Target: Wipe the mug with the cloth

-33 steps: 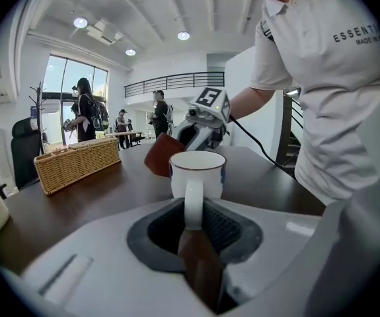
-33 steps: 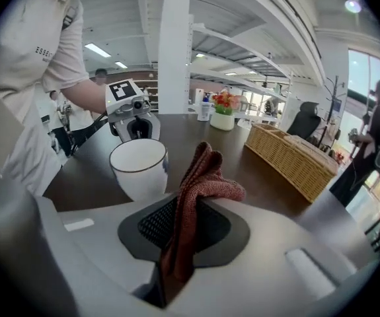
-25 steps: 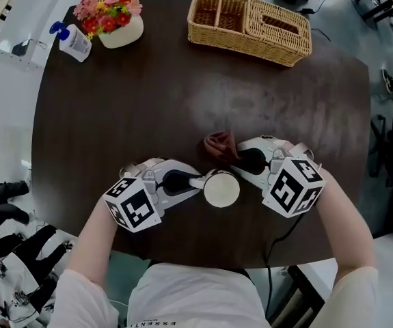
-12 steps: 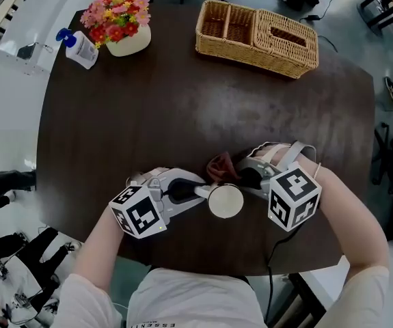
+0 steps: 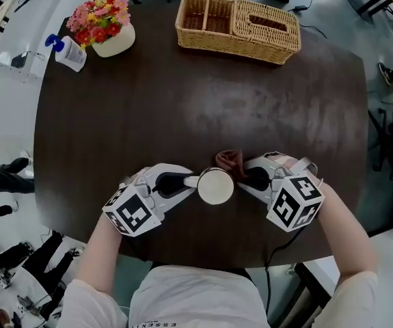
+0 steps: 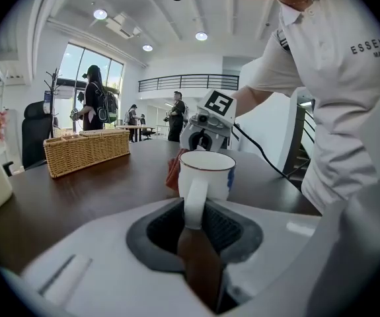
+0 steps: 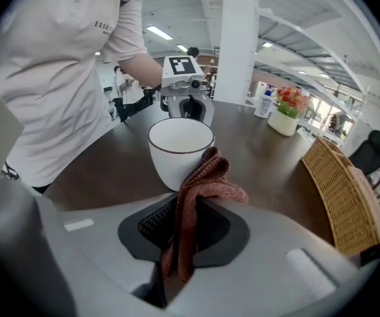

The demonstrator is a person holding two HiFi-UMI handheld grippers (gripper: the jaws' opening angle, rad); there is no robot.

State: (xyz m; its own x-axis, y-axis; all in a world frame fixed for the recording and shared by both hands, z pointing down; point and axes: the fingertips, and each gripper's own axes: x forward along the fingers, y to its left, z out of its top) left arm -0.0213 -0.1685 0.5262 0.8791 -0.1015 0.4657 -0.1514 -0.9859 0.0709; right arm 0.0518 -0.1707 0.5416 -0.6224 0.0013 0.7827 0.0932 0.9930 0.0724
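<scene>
**Head view and the two claw views.** The mug (image 5: 215, 186) stands upright on the dark desk (image 5: 182, 108), near its front edge, between the two claws, which face each other across it.

**Left claw** (image 5: 188, 181): the jaws are closed on the mug's handle (image 6: 193, 200), which runs straight back between them. The white body of the mug sits just ahead of the jaw tips, mouth up, with a thin dark line round the rim.

**Right claw** (image 5: 242, 173): the jaws are pinched on the red-brown cloth (image 7: 199, 190). Part of the cloth hangs down between the jaws, and the rest bunches out over their tips. The front fold reaches the mug's wall on the side away from the handle. In the right claw view it appears to touch the wall just below the rim, though how firmly cannot be told. In the head view the bunch lies just beyond the mug, on its far right.

**Far edge of the desk**, well apart from the mug: a wicker basket (image 5: 237, 20), a flower pot (image 5: 107, 33) and a pump bottle (image 5: 66, 50).
</scene>
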